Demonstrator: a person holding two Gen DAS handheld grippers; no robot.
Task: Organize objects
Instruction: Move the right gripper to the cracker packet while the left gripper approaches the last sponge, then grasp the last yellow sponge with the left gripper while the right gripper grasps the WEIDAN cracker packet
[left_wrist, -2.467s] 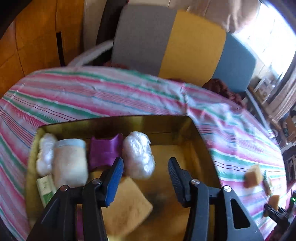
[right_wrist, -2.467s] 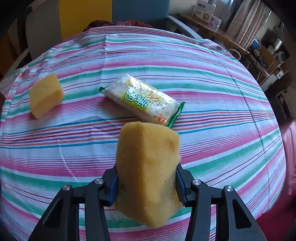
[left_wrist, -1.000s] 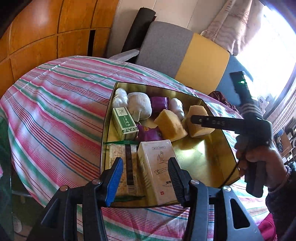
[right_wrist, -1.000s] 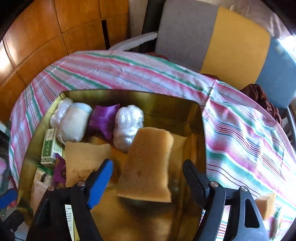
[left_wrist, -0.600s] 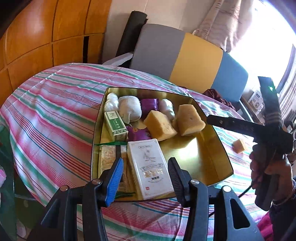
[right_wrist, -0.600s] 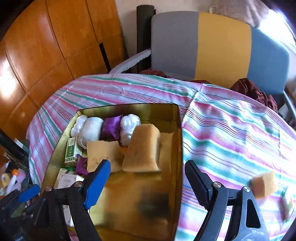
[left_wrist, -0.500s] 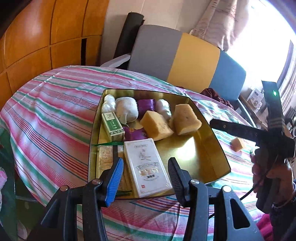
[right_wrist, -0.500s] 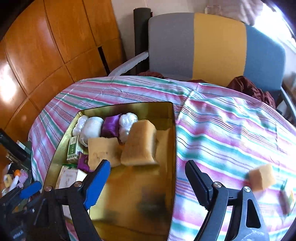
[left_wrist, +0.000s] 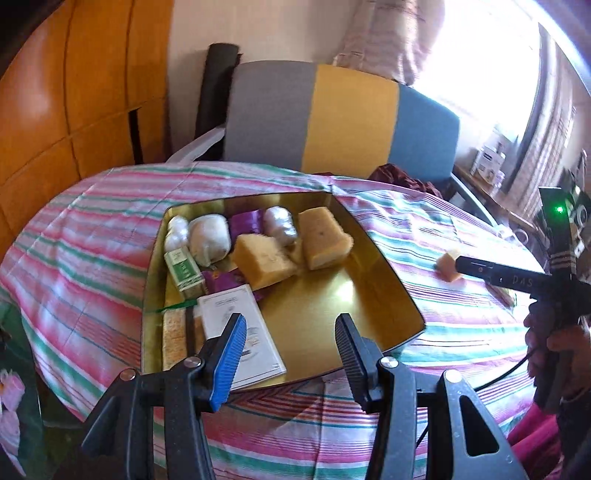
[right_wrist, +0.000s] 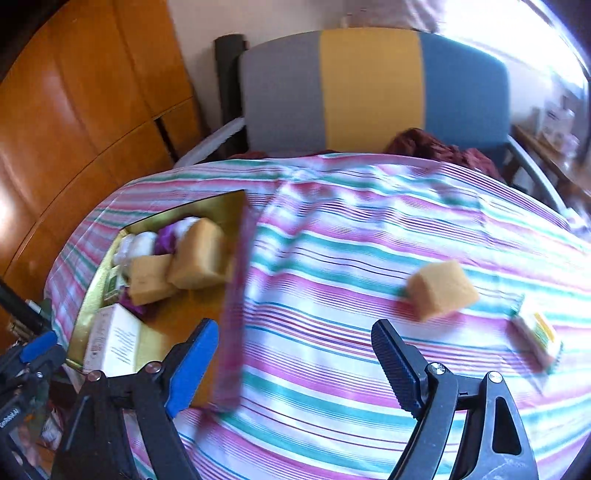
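A gold tray (left_wrist: 332, 306) on the striped tablecloth holds two yellow sponges (left_wrist: 323, 236) (left_wrist: 262, 258), white wrapped bundles, purple packets, a green box (left_wrist: 184, 271) and a white box (left_wrist: 240, 332). My left gripper (left_wrist: 289, 325) hangs open and empty over the tray's near edge. My right gripper (right_wrist: 295, 328) is open and empty over the cloth, just right of the tray (right_wrist: 177, 321). Ahead of it and to the right lie a loose sponge cube (right_wrist: 439, 288) and a snack packet (right_wrist: 537, 336).
A chair with a grey, yellow and blue back (left_wrist: 332, 122) stands behind the table. Wooden panels (left_wrist: 74, 92) line the left wall. A person's hand (left_wrist: 554, 343) holds the other gripper at the right edge of the left wrist view.
My right gripper let go of the large sponge in the tray, widened, and swung right over the cloth. The left gripper drew back and up from the tray, still open.
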